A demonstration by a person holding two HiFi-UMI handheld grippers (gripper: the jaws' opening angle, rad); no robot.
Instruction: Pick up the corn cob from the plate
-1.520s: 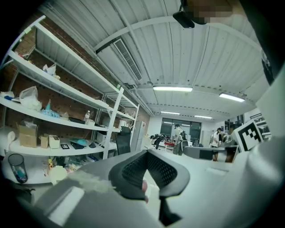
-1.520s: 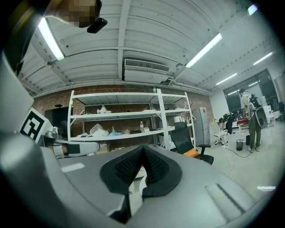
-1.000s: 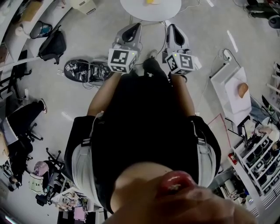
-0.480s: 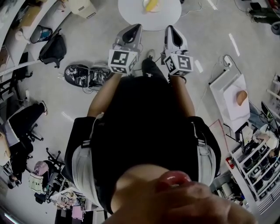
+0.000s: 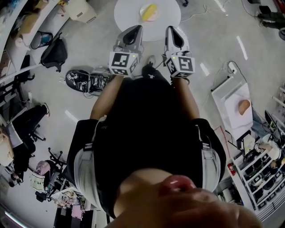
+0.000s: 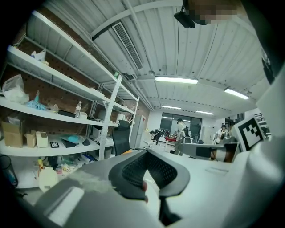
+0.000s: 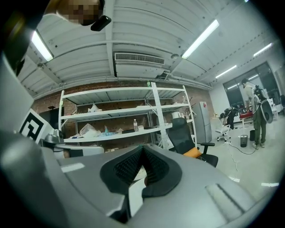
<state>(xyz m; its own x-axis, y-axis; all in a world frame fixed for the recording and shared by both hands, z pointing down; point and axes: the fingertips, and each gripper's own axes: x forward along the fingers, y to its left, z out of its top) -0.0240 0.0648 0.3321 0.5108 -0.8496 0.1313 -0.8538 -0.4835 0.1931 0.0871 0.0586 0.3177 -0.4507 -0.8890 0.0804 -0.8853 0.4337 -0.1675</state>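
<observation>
In the head view a yellow corn cob (image 5: 149, 12) lies on a white plate (image 5: 143, 8) on a round white table (image 5: 129, 18) at the top. Both grippers are held level in front of the person, side by side, short of the plate. My left gripper (image 5: 135, 29) reaches over the table's near edge with its jaws shut and nothing between them. My right gripper (image 5: 172, 30) is likewise shut and empty. The left gripper view shows its closed black pads (image 6: 133, 171) against shelving. The right gripper view shows its closed pads (image 7: 153, 171). Neither gripper view shows the corn.
A black bag (image 5: 54, 45) and a dark bundle of cables (image 5: 84, 75) lie on the floor to the left. A white side table (image 5: 236, 102) stands at the right. Metal shelves (image 7: 124, 113) and a black office chair (image 7: 189, 136) fill the room beyond.
The round table with the plate and corn has come further into the head view from the top. Both grippers stay side by side, shut, nearer the table.
</observation>
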